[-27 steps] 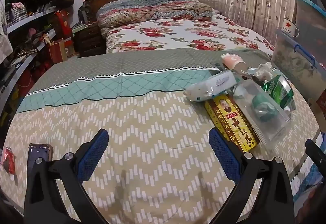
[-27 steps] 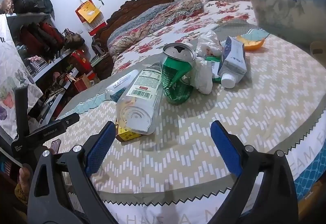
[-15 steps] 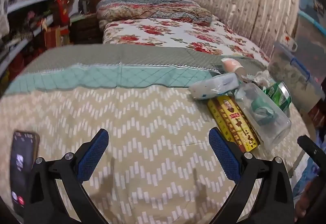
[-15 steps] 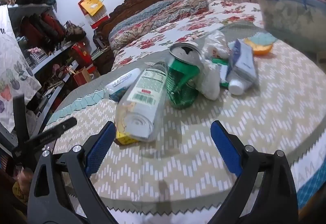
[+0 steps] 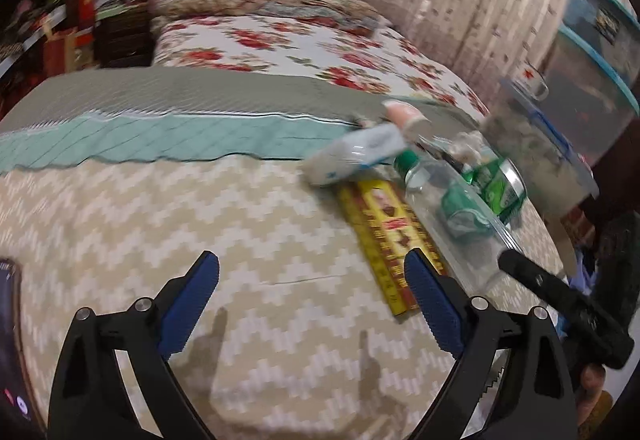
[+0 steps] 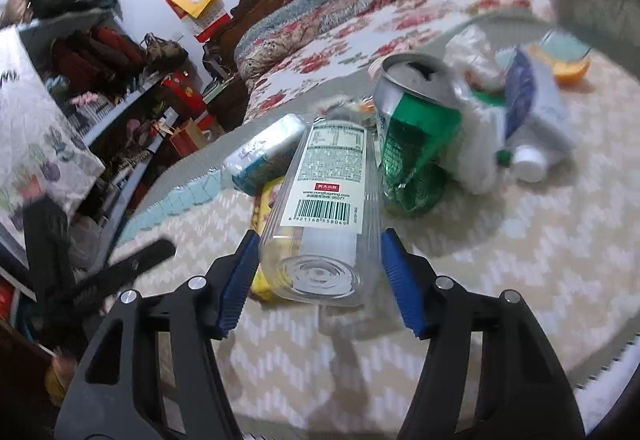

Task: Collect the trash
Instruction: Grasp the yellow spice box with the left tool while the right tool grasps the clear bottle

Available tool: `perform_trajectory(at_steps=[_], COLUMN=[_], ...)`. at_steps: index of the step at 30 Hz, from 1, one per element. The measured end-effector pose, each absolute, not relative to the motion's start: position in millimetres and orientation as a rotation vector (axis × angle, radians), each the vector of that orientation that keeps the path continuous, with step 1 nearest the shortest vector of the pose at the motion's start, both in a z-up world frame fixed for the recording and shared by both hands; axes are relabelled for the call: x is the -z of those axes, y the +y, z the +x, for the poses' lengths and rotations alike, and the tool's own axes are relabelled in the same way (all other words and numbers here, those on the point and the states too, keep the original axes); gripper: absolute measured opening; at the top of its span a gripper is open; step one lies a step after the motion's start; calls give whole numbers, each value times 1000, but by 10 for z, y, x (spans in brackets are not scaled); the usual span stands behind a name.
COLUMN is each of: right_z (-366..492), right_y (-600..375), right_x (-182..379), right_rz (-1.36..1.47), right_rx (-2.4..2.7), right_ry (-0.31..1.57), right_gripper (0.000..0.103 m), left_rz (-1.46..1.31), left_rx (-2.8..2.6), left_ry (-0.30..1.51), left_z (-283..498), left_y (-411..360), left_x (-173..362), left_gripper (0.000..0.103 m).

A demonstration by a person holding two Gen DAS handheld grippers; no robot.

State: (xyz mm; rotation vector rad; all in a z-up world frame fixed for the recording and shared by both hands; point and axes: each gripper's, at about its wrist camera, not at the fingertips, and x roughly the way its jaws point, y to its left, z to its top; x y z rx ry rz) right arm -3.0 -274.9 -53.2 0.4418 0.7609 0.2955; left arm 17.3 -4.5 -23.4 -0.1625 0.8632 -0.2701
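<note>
Since the earlier frames we had carried our right gripper (image 6: 320,276) forward and narrowed it until its jaws stood on either side of the clear bottle's (image 6: 326,207) base; whether the pads pressed yet we could not tell. So the first pickup looked at hand. Just beyond it lay the yellow box (image 6: 266,207), then the crushed green can (image 6: 416,135). Our left gripper (image 5: 312,304) hung wide open over bare tabletop (image 5: 120,207)

I see even, soft indoor light from above, with faint finger shadows on the cloth (image 5: 280,232). Motion blur smears both views, worst toward the right. Fisheye bending curves the edges, and the corners go black.
</note>
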Motion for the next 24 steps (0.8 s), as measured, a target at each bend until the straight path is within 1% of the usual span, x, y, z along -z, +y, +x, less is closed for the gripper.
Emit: perform_trajectory(at_steps=[5, 8, 9, 10, 11, 13, 15, 17, 18, 19, 24], right_z=[-533, -801, -863, -919, -966, -996, -976, -927, -886, -832, -621], right_y=[-2873, -2876, -2871, -2863, -2846, -2815, -2793, -2803, -2784, -2804, -2746], right_x=[461, 490, 511, 513, 524, 518, 497, 503, 526, 541, 670], right_rz=[313, 197, 164, 140, 116, 95, 100, 108, 108, 106, 124], right_rx=[-278, -277, -267, -255, -239, -224, -227, -229, -231, -235, -230], right_ry=[689, 680, 682, 680, 668, 646, 635, 637, 645, 651, 684], right_gripper=[64, 65, 67, 78, 85, 89, 93, 95, 95, 95, 95], left_rz=[-98, -35, -14, 6, 25, 93, 87, 30, 10, 3, 12], left_rx=[322, 312, 301, 292, 280, 221, 190, 208, 221, 248, 333], left_ry=[883, 881, 889, 898, 903, 911, 932, 946, 948, 945, 964], left_z=[364, 477, 527, 574, 610, 695, 753, 742, 724, 699, 419], left_y=[-518, -807, -907, -999, -1053, -1166, -1137, -1034, -973, -927, -688], left_x=[295, 360, 396, 431, 464, 579, 666, 694, 686, 670, 652], left_gripper=[89, 89, 89, 89, 89, 89, 87, 81, 70, 62, 62])
